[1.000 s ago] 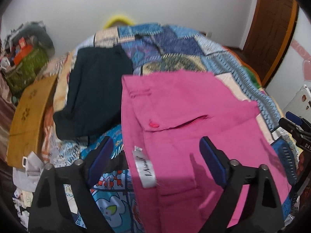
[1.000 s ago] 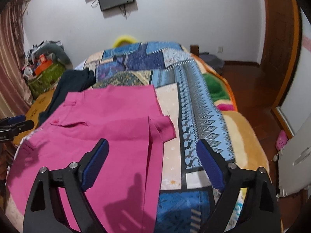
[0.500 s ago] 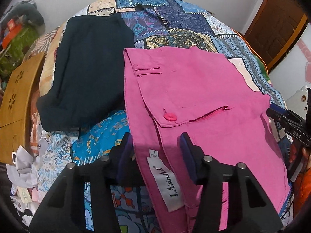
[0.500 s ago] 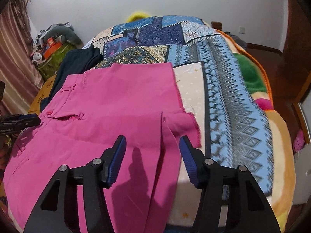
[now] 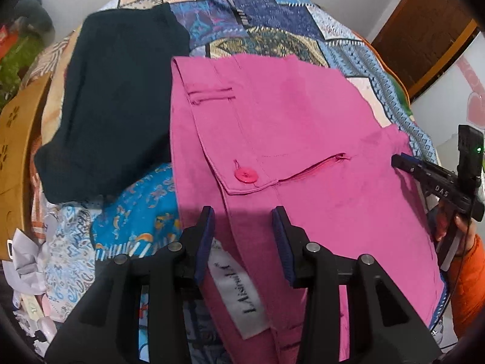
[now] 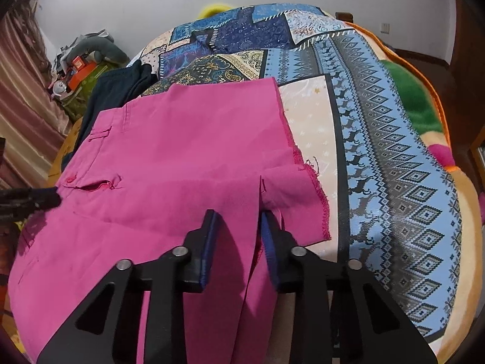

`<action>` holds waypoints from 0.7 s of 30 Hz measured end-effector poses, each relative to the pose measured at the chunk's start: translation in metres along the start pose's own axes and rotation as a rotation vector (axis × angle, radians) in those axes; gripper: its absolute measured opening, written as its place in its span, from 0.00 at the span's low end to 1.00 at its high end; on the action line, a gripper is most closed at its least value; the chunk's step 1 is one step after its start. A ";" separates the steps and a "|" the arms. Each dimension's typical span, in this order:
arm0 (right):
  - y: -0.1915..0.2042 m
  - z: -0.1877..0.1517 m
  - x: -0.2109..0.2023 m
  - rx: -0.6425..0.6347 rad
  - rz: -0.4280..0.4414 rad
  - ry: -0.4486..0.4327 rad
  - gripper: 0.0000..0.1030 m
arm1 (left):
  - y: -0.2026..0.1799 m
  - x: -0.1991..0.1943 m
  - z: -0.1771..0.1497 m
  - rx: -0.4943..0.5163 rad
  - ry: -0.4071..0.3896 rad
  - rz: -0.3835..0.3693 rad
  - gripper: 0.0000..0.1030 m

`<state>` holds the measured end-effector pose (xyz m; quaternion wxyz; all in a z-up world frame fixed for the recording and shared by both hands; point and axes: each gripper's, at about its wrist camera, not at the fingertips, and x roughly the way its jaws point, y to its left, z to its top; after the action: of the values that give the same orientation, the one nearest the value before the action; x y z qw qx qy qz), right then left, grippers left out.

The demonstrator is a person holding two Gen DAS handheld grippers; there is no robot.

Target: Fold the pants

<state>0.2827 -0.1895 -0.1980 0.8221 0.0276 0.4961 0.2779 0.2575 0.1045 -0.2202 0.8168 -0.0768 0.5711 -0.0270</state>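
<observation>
While the pink pants [image 5: 303, 139] lie flat on the patchwork bedspread [image 6: 379, 127], I see smooth woven cotton with a buttoned back pocket flap, a round pink button [image 5: 246, 176] and a frayed, raw hem at the leg end. Their long axis runs across my views: waistband on the left side, leg ends on the right. My left gripper [image 5: 244, 236] is closing, its blue-padded jaws narrowed astride the waistband edge beside the white label [image 5: 239, 294]; I cannot tell whether the pads pinch yet. My right gripper [image 6: 238, 239] is closing too, jaws narrow over the leg fabric. A dark knit garment [image 5: 115, 97] lies left of the pants.
</observation>
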 end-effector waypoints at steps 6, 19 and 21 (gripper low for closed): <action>0.002 0.000 0.004 -0.013 0.009 0.009 0.06 | 0.004 0.006 0.007 -0.043 0.016 -0.054 0.16; 0.016 0.001 0.007 -0.095 -0.084 -0.029 0.02 | 0.001 -0.005 0.000 0.019 -0.082 0.082 0.05; 0.016 0.001 0.009 -0.097 -0.096 -0.021 0.02 | 0.001 -0.002 -0.001 0.028 -0.068 0.087 0.05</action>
<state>0.2798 -0.1709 -0.1995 0.8400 -0.0329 0.4742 0.2616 0.2562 0.1057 -0.2186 0.8372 -0.0410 0.5453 0.0031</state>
